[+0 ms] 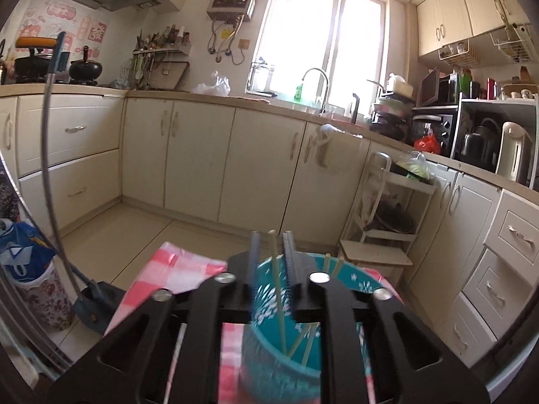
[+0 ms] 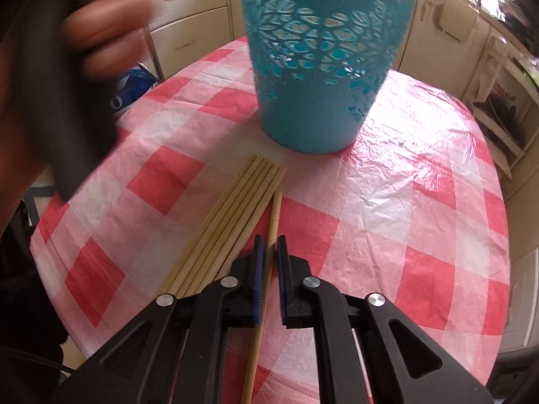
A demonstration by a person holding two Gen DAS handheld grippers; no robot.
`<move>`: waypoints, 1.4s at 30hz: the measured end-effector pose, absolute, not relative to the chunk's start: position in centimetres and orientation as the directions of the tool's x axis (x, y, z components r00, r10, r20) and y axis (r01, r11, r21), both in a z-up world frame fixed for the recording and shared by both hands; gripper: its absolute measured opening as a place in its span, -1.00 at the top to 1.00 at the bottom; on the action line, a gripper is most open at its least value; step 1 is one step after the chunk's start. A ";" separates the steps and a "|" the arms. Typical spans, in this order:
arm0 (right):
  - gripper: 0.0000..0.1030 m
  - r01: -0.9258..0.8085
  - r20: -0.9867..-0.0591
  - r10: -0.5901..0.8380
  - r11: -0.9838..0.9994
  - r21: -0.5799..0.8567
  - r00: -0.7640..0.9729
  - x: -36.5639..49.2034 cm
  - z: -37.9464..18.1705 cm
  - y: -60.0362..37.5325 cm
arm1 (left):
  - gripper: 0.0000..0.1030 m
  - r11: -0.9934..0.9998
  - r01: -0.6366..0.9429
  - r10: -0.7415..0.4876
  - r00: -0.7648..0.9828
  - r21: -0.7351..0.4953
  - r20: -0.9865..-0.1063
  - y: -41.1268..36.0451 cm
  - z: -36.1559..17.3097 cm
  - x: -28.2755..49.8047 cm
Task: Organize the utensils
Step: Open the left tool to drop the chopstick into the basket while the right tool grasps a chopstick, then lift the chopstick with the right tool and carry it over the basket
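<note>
A teal perforated holder (image 2: 320, 60) stands on the red-and-white checked tablecloth (image 2: 404, 202). In the left wrist view my left gripper (image 1: 272, 245) is above the holder (image 1: 279, 363), jaws slightly apart, with a pale chopstick (image 1: 279, 289) standing between them; other chopsticks lean inside the holder. In the right wrist view several chopsticks (image 2: 229, 222) lie side by side on the cloth. My right gripper (image 2: 268, 240) straddles a single chopstick (image 2: 266, 269) beside them, jaws narrowly open around it, not clearly clamped.
A blurred hand and the left gripper body (image 2: 67, 77) fill the upper left of the right wrist view. Kitchen cabinets (image 1: 202, 155), a white shelf cart (image 1: 387, 215) and a dustpan (image 1: 94, 303) surround the table.
</note>
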State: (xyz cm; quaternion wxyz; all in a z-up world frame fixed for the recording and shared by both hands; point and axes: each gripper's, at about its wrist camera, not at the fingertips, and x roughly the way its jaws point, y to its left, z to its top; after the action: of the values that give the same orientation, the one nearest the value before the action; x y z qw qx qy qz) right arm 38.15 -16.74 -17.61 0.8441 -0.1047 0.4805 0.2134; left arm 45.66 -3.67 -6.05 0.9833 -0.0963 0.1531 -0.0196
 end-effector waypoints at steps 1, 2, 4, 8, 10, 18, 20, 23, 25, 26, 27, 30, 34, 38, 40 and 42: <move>0.63 -0.449 -0.855 0.263 0.893 0.040 0.447 38.3 -17.6 -17.1 | 0.32 0.979 -0.008 -0.054 0.953 -0.205 -0.297 -3.2 -5.8 44.5; 0.62 -0.443 -0.853 0.269 0.895 0.051 0.447 38.4 -17.6 -17.4 | 0.17 0.976 -0.026 -0.039 0.956 -0.218 -0.292 -2.7 -5.7 43.1; 0.62 -0.433 -0.850 0.290 0.898 0.082 0.440 38.7 -17.6 -17.8 | 0.05 0.971 -0.051 -0.014 0.963 -0.233 -0.269 -1.8 -5.2 40.4; 0.62 -0.423 -0.846 0.285 0.903 0.078 0.451 38.6 -17.6 -17.7 | -0.05 0.981 -0.022 -0.021 0.976 -0.195 -0.216 -2.2 -4.0 37.0; 0.62 -0.421 -0.845 0.279 0.904 0.071 0.456 38.8 -17.6 -17.7 | -0.06 0.987 0.017 -0.048 0.980 -0.158 -0.193 -3.0 -3.4 36.1; 0.87 -0.464 -0.846 0.261 0.886 0.017 0.466 38.5 -17.7 -16.7 | -0.15 0.986 0.083 -0.115 0.967 -0.147 -0.226 -3.9 -3.2 35.8; 0.89 -0.457 -0.850 0.269 0.889 0.037 0.454 38.7 -17.6 -16.9 | -0.18 0.986 0.074 -0.108 0.966 -0.152 -0.235 -3.6 -3.1 36.0; 0.89 -0.411 -0.839 0.317 0.903 0.124 0.443 39.1 -17.1 -18.4 | -0.23 0.982 0.054 -0.095 0.970 -0.178 -0.226 -2.7 -2.8 35.9; 0.89 -0.357 -0.808 0.362 0.912 0.203 0.465 39.4 -15.8 -20.5 | -0.25 0.981 0.039 -0.079 0.974 -0.188 -0.212 -2.4 -2.5 35.8; 0.89 -0.333 -0.791 0.377 0.914 0.232 0.483 39.5 -15.1 -21.3 | -0.25 0.982 0.034 -0.072 0.977 -0.186 -0.202 -2.4 -2.3 35.6; 0.89 -0.305 -0.766 0.393 0.914 0.267 0.508 39.6 -14.2 -22.4 | -0.26 0.983 0.031 -0.066 0.980 -0.182 -0.187 -2.6 -2.2 35.3; 0.89 -0.248 -0.658 0.438 0.897 0.366 0.613 39.6 -11.2 -25.3 | -0.28 0.986 0.038 -0.060 0.990 -0.163 -0.131 -3.4 -1.6 34.1; 0.89 -0.252 -0.453 0.488 0.837 0.486 0.746 39.4 -7.7 -27.0 | -0.34 0.987 0.060 -0.070 0.996 -0.150 -0.063 -4.6 -1.2 32.8; 0.89 -0.295 -0.236 0.503 0.760 0.579 0.832 39.8 -4.6 -27.3 | -0.37 0.982 0.074 -0.079 0.997 -0.173 -0.020 -5.1 -1.0 32.2; 0.89 -0.306 -0.152 0.492 0.724 0.619 0.857 40.5 -3.6 -27.3 | -0.39 0.980 0.072 -0.074 0.997 -0.184 -0.001 -5.1 -0.8 32.0; 0.89 -0.311 -0.065 0.463 0.686 0.658 0.884 41.8 -2.6 -27.8 | -0.40 0.980 0.065 -0.064 0.998 -0.187 0.014 -5.0 -0.7 32.0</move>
State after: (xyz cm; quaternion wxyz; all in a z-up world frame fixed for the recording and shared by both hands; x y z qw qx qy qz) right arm 41.80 -27.78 -2.63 0.9111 0.3343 0.1139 0.2126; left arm 31.99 -5.01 -0.74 0.9950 -0.0940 -0.0039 -0.0324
